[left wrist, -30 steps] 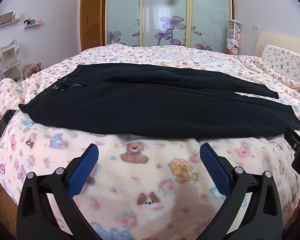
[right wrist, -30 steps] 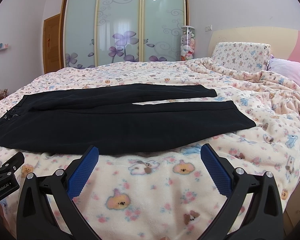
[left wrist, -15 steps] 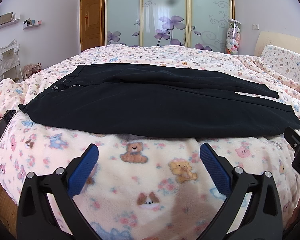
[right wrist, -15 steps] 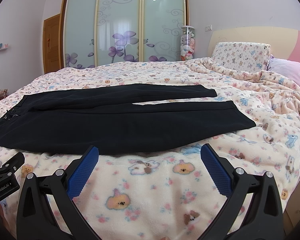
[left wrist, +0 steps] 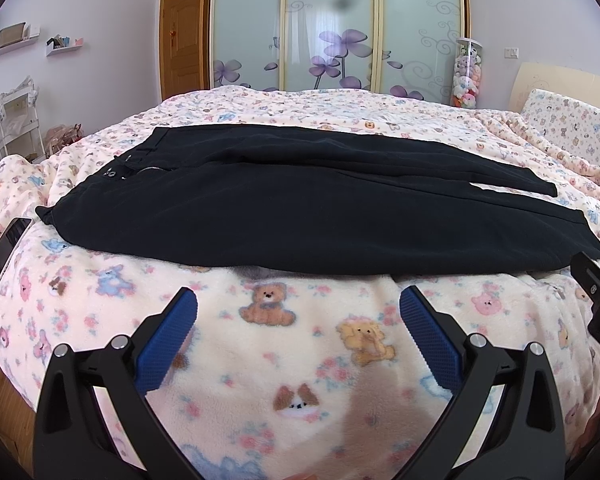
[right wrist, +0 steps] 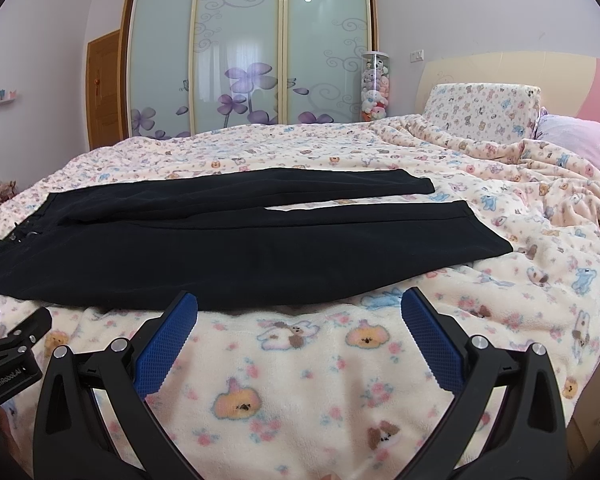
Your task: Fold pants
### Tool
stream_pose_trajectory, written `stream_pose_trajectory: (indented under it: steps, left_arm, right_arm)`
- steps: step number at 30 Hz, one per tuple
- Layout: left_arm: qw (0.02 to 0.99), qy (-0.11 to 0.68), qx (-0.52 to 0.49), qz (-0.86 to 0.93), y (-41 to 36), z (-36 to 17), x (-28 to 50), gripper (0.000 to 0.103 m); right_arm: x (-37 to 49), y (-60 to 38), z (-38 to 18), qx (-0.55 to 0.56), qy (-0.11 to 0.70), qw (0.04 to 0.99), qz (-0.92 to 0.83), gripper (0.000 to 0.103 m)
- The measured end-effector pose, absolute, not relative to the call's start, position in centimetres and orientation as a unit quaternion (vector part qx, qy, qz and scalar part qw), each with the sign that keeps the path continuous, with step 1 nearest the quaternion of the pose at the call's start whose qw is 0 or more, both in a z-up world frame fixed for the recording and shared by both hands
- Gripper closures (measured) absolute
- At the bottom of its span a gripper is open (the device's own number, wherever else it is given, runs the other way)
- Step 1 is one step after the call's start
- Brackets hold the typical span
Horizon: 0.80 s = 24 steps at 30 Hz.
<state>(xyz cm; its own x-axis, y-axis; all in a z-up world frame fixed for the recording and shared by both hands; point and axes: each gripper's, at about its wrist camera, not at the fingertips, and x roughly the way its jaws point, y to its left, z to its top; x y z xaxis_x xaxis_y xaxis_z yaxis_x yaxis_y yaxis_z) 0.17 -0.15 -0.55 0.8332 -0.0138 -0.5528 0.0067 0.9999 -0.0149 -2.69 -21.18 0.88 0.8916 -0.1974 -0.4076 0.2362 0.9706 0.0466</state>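
- I'm holding my left gripper (left wrist: 298,312) over the bear-print blanket (left wrist: 300,364), just short of the near edge of the pants (left wrist: 300,216); jaws are standing wide apart w/ nothing between the blue pads (left wrist: 168,340).
- My right gripper (right wrist: 299,314) is doing the same further toward the leg end: spread wide, gripping nothing, only blanket showing in the gap.
- The pants are lying flat across the bed, waistband to my left, hems to my right. In the right wrist view the two legs are sitting side by side, parting near the hems w/ a sliver of blanket showing between them; far leg hem (right wrist: 424,186), near leg hem (right wrist: 486,232).
- Progress, as I'm reading it: nothing folded yet. The garment's spread out at full length, no leg laid over the other, no crosswise fold.
- What's left: prob. all of it — bringing one leg onto the other, then doubling lengthwise, poss. once more.
- Neither claw is touching the fabric; both are near the closest edge but apart from it.
- A phone (left wrist: 4,248) is resting on the blanket off to the left, clear of the pants. Pillow (right wrist: 484,116) is up at the headboard, well apart.
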Motion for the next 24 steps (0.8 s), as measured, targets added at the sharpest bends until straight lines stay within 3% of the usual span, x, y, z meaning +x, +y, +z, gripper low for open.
stream_pose_trajectory:
  steps: [13, 24]
  left_arm:
    - [0.969, 0.249, 0.003, 0.002, -0.9, 1.9, 3.5, 0.002]
    - [0.976, 0.218, 0.000, 0.021, -2.4, 2.4, 9.0, 0.002]
  right_arm:
    - [4.1, -28.9, 3.3, 0.149, 0.242, 0.959, -0.019, 0.001]
    - [17.2, -41.7, 6.9, 0.232, 0.278, 0.932, 0.006, 0.001]
